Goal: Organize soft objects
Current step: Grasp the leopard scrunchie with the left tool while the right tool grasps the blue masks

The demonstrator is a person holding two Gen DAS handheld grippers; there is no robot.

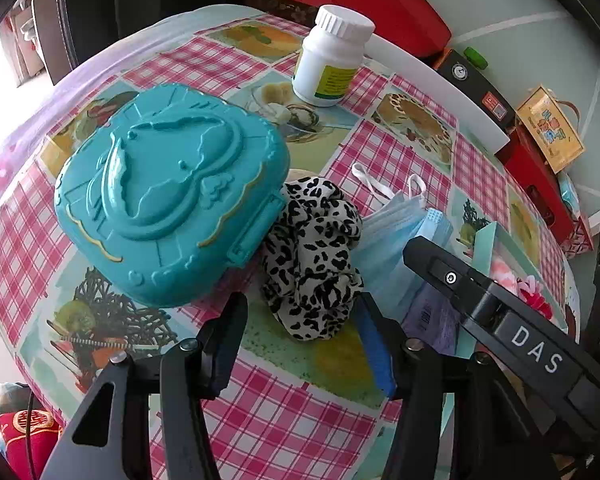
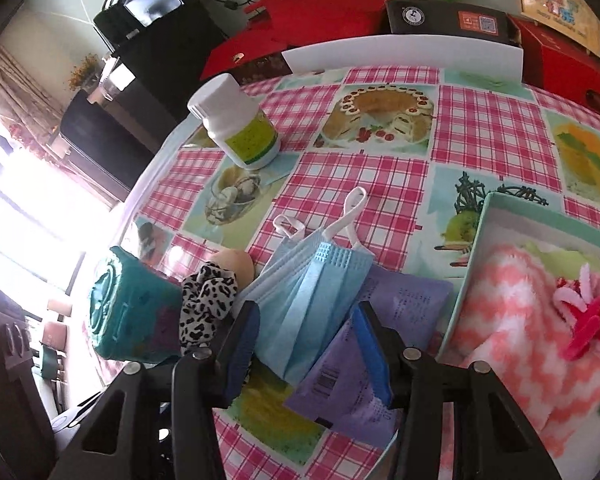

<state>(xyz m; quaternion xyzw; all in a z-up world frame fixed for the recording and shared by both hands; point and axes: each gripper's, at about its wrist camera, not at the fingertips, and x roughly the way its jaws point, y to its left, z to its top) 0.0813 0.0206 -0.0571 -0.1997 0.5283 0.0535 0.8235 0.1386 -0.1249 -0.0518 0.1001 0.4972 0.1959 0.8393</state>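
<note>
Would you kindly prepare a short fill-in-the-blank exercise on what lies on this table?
1. The scrunchie has a ____ print.
2. The white bottle has a ____ label.
3. The face mask lies partly on a ____ packet.
4. The pink-and-white cloth lies inside the ____.

Missing words: leopard; yellow-green; purple; box

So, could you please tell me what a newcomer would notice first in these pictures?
Probably the big teal case at the left of the pink checked tablecloth, with the leopard-print scrunchie against its side. Next, the blue face mask lying on a purple packet ahead of the right gripper, and the pink zigzag cloth in the box at right.
</note>
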